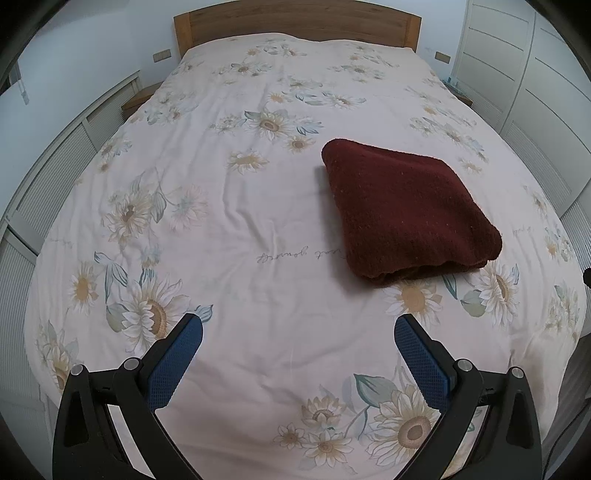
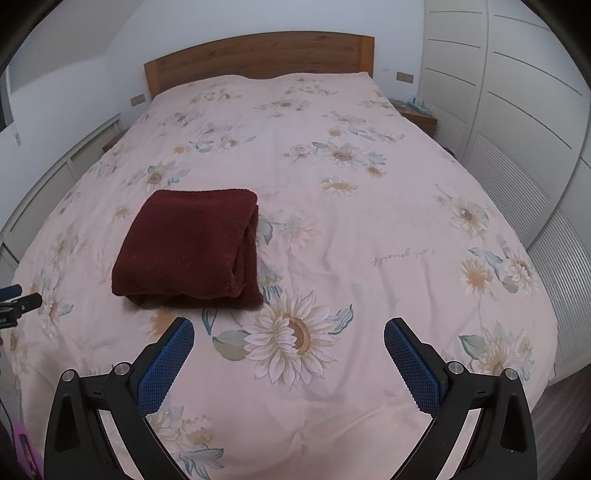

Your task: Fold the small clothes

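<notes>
From the left wrist view, a wide bed with a pale pink sunflower-printed cover (image 1: pixel 258 221) fills the scene, backed by a brown wooden headboard (image 1: pixel 295 22). On it lies a dark red, fuzzy cloth folded into a thick square (image 1: pixel 402 210), with its stacked layers showing along the near edge. The left tongs (image 1: pixel 298 334) hang above the near part of the bed with the two blue-padded fingers (image 1: pixel 177 362) spread wide apart, holding nothing and touching nothing. The folded cloth lies ahead of them and to the right, well apart from both pads. White slatted cupboard doors (image 1: pixel 524 74) stand to the right of the bed.

From the right wrist view, the same flowered cover (image 2: pixel 351 229) and wooden headboard (image 2: pixel 258 55) appear, and the dark red folded cloth (image 2: pixel 192 243) rests flat on the bed with its layered edges facing right and toward the camera. The right tongs (image 2: pixel 289 336) are likewise fully spread, their blue textured pads (image 2: pixel 413 365) empty and clear of the fabric. The cloth lies ahead and to the left, near the left pad but not touching it. At the far left edge a small part of the other tongs (image 2: pixel 14 299) shows. A wooden bedside stand (image 2: pixel 417 114) sits right of the headboard, beside white cupboard doors (image 2: pixel 517 92).
</notes>
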Available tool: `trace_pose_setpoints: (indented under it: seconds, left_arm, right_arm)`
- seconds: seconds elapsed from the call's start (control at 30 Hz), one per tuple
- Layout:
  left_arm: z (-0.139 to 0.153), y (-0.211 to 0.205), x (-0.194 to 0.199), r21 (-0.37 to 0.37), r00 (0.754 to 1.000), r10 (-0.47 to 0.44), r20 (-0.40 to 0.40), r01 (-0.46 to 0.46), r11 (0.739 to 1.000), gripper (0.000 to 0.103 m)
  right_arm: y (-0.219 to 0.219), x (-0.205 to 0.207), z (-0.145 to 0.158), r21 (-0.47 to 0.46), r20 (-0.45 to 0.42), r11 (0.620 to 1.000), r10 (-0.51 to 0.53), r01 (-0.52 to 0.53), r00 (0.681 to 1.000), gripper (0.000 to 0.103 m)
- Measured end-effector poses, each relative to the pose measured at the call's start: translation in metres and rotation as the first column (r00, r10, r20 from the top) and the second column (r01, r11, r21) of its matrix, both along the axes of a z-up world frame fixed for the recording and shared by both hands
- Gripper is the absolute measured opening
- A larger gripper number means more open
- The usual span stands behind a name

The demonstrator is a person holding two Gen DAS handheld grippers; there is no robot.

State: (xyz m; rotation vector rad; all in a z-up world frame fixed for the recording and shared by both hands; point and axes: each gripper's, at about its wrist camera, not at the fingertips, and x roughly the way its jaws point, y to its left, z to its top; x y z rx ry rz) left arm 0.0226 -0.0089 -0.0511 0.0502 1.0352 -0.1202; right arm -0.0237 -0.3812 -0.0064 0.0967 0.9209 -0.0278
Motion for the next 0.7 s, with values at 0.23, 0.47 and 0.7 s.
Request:
trace_pose_setpoints:
  seconds: [0.23,0.47,0.7]
  left_arm:
    - [0.0,-0.0002,-0.0002,0.002,1.0,0.002,0.003,-0.002,1.0,0.102]
    - [0.0008,-0.0004,-0.0005,0.005,1.0,-0.025,0.003,0.025,1.0,0.102]
    - [0.0011,-0.0014,-0.0002,0.012,0.999,-0.042,0.002,0.042,0.999,0.102]
  right_arm:
    - [0.0053,-0.0024,0.0021,-0.005,-0.004,1.0,0.008,-0.008,1.0,0.103]
    - [0.0074,-0.0016,0.0006,-0.007,-0.015,1.0,0.014,-0.014,1.0,0.103]
    - [0.0079,-0.0009,-0.0005,-0.01,-0.026,1.0,0.02,-0.02,0.999,0.103]
